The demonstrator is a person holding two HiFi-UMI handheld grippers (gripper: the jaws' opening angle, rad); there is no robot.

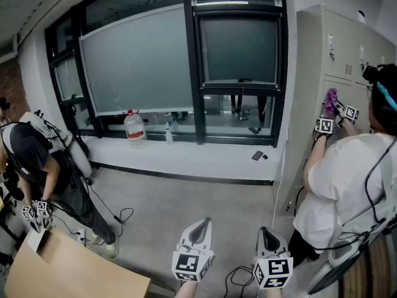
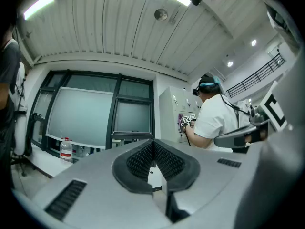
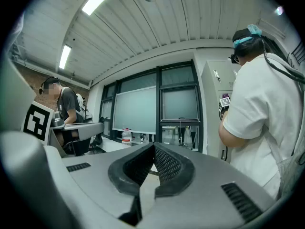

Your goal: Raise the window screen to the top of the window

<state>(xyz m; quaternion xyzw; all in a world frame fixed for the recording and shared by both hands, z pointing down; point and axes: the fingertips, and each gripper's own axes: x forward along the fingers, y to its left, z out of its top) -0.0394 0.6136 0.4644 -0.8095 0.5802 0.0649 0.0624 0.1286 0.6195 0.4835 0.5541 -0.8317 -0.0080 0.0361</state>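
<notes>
The screen [image 1: 239,45] is sitting in the narrow right-hand pane of the window [image 1: 186,67], upper centre of the head view. It is covering most of that pane. Its bottom bar [image 1: 240,84] is hanging low, with a strip of clear glass showing beneath it, so by my reckoning the raising is not yet begun.

Both tools are waiting at the bottom centre of that view, well apart from the window, with bare floor [image 1: 186,197] between. The left hand-held gripper [image 1: 198,228] is pointing up toward the glass. In its own view the jaws are clenched tip to tip with nothing between them, and the screen [image 2: 135,116] is showing small beyond them. The right hand-held gripper [image 1: 268,233] is held just beside it, likewise clenched and empty, with the screen [image 3: 180,104] above its tips.

They are being carried low and closed, I would guess, because the person has yet to cross the room. The bottom bar looks like the natural place to take hold and push up.

A bottle [image 1: 134,128] is standing on the sill [image 1: 205,157], left of the screen's pane and out of the way. A person in white [image 1: 347,179] is working at the lockers [image 1: 322,54] on the right, close to the path to the window, so the approach may be a squeeze.
</notes>
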